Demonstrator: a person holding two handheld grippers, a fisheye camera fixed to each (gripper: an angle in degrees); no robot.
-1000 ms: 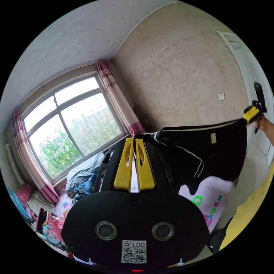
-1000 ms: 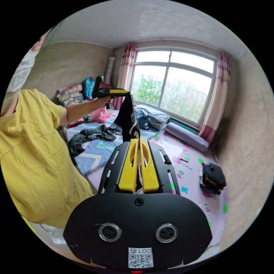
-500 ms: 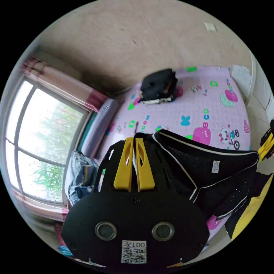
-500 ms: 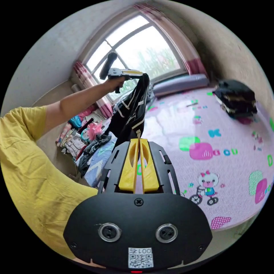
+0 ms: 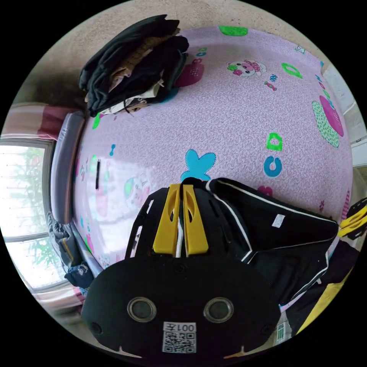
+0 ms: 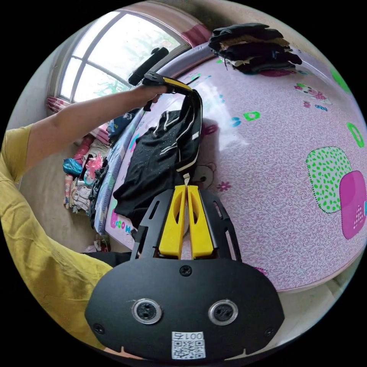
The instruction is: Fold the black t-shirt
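Between both tongs hangs black t-shirt (image 6: 164,160).

Cloth t-shirt (image 6: 164,160), glossy mat (image 5: 229,114)

Black t-shirt (image 6: 160,164) lowered from mid-air; hem now draped on pink mat (image 6: 275,160).

The pink patterned play mat (image 5: 244,114) bears large printed letters: a green "D" above a blue "C" in the left gripper view, and blue "C" and green "D" (image 6: 251,116) in the right gripper view
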